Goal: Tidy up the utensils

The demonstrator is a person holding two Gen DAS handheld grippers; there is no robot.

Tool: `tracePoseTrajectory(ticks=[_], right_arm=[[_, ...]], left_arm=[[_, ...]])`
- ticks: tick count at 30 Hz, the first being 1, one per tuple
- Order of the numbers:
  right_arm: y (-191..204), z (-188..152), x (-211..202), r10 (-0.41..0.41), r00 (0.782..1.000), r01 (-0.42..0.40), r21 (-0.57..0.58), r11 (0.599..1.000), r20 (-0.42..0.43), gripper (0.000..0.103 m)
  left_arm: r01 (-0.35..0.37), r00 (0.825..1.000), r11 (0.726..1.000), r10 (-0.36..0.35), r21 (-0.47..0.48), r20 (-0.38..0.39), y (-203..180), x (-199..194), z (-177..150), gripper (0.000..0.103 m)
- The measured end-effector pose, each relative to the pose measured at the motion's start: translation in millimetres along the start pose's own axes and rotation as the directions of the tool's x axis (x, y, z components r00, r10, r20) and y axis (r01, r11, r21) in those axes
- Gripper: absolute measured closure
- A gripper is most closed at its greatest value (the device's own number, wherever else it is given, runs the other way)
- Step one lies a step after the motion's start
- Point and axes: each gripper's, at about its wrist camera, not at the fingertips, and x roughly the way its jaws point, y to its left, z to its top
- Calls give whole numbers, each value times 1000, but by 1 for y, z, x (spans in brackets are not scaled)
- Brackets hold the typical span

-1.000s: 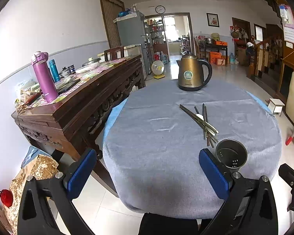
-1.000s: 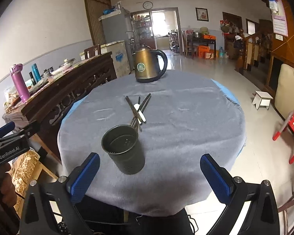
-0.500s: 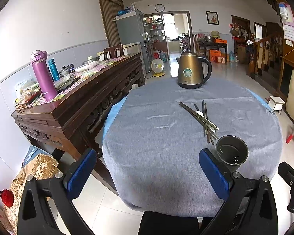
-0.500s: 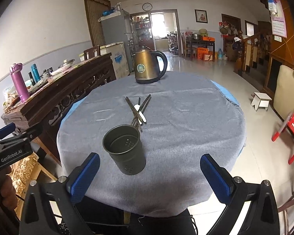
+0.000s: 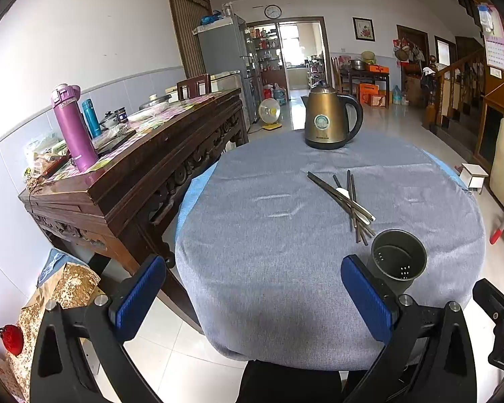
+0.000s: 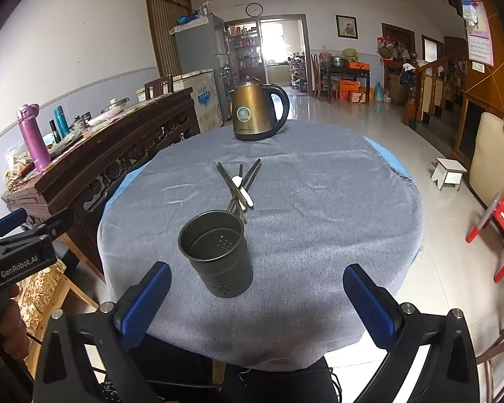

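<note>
Both claws spread wide, holding nothing: left claw point(image 5: 253, 297), right claw point(image 6: 257, 297). Dark cup point(image 6: 217, 252) standing low in the middle near the tabletop point(image 6: 336, 221) front edge. Chopsticks point(image 6: 242, 186) piled just behind, lots of bare cloth around.

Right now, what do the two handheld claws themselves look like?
Both match: the left claw and right claw have black plastic triangular frames with cut-outs, silver bolts and flat blue textured finger pads. In the right wrist view, white "GenRobot.AI" lettering marks the left claw's black body, held in a hand.
</note>
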Motion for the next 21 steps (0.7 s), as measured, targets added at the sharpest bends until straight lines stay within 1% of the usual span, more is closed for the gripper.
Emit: tracePoseTrajectory(ticks=[21], right_arm=[[3,-1,6,7,1000,-7,-4,1000,-10,0]], left_arm=[[5,1000,1000,-4,5,-8,0,2,0,0]])
